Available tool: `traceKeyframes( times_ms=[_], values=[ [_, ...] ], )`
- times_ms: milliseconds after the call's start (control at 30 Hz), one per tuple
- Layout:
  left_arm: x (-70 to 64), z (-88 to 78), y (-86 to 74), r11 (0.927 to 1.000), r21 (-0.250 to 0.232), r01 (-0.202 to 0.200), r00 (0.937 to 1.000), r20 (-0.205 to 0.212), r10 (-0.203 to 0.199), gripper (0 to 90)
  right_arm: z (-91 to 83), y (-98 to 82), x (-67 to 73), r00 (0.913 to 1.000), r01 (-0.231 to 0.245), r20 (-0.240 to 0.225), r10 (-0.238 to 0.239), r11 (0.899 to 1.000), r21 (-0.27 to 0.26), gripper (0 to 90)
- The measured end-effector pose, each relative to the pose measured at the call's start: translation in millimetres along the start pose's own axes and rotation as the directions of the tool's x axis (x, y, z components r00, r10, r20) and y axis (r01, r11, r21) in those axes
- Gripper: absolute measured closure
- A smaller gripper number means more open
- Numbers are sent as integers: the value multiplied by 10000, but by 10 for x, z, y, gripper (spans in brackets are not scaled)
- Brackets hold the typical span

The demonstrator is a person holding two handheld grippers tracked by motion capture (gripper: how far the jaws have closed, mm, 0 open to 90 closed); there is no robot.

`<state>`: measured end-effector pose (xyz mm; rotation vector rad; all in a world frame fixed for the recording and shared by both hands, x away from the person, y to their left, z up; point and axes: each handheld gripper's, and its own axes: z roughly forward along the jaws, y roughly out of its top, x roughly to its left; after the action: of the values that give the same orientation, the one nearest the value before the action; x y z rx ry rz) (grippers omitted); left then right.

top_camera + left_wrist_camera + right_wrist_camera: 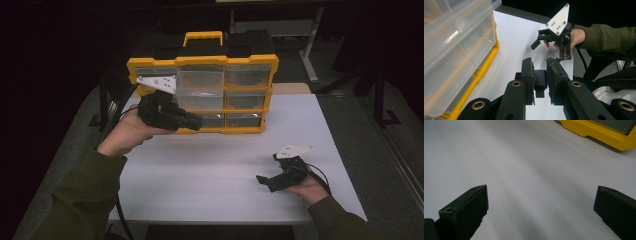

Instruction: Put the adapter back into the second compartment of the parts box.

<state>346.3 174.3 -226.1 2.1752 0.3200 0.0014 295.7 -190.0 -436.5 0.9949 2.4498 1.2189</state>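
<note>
While your left gripper [196,121] hangs above the table [215,190] just in front of the yellow organizer case [202,95], its jaws are clenched on a small black block [540,79]. From the left gripper view you can see that block pinched between the two pads, its lower end poking out beneath them, with the white tabletop behind it. Your left hand [127,132] holds the tool raised, its jaws pointing to the right along the case's lower front edge, near the bottom row of clear drawers [220,92]. In that same view, one clear drawer [454,42] stands pulled out of the yellow frame at the left, close beside the jaws but not touching them.

Your right gripper [262,181] sits low over the near right part of the table, well apart from the case, with your right hand [305,187] resting at the table surface. Its jaws are released and stand wide apart, with nothing between them but bare white tabletop. From the right gripper view a yellow corner of the case [599,132] shows at the upper right, well beyond the jaws.
</note>
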Motion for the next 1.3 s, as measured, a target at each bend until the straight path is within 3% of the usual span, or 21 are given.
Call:
traceKeyframes(
  times_ms=[700,1300],
  values=[
    [84,-259,357,9997,-181,-178,9997,-182,175,764,2,0,-1,10000,-5,13,5,10000,-12,0],
    [191,-411,734,9989,-269,-383,9975,-600,366,764,7,3,-1,10000,-31,-66,31,10000,34,0]
  ],
)
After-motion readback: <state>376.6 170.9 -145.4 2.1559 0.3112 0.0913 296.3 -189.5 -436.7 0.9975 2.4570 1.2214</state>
